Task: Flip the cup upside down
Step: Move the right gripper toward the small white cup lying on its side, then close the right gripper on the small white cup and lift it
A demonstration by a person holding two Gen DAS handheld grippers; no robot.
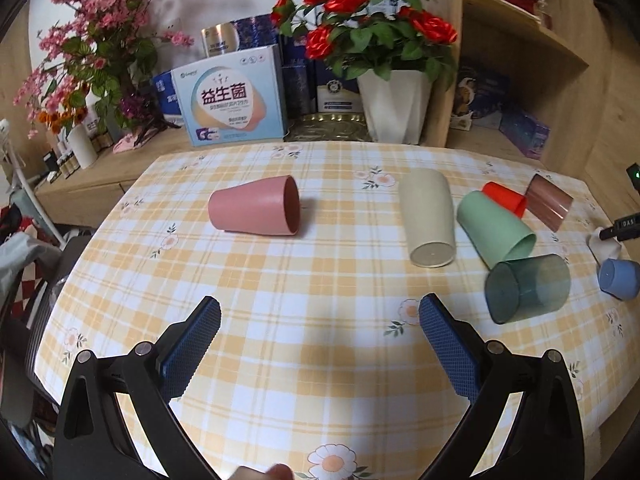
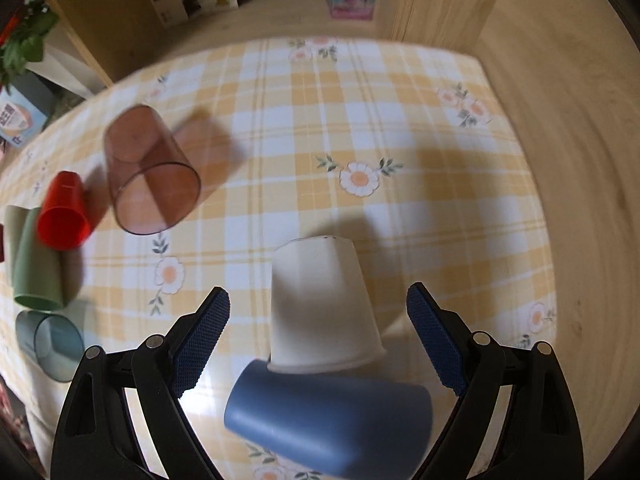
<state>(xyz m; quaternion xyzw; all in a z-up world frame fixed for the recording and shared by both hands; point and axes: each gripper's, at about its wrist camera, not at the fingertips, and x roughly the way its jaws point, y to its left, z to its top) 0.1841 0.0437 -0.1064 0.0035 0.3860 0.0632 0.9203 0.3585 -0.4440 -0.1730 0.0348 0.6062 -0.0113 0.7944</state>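
Note:
Several cups lie on their sides on the checked tablecloth (image 1: 320, 264). In the left wrist view a pink cup (image 1: 256, 211) lies ahead of my open, empty left gripper (image 1: 320, 316), mouth to the right. A beige cup (image 1: 430, 218), a green cup (image 1: 494, 226), a red cup (image 1: 505, 197), a clear brown cup (image 1: 549, 202), a dark teal cup (image 1: 528, 289) and a blue cup (image 1: 619, 278) lie to the right. In the right wrist view my open right gripper (image 2: 318, 308) straddles an upside-down white cup (image 2: 320, 304) without touching it. The blue cup (image 2: 328, 416) lies just below.
Flower pots (image 1: 394, 104), boxes (image 1: 232, 98) and wooden shelves stand behind the table. A wooden wall (image 2: 560, 120) borders the table's right side. The brown cup (image 2: 150, 172), red cup (image 2: 64, 212), green cup (image 2: 36, 260) and teal cup (image 2: 52, 344) lie left of the right gripper.

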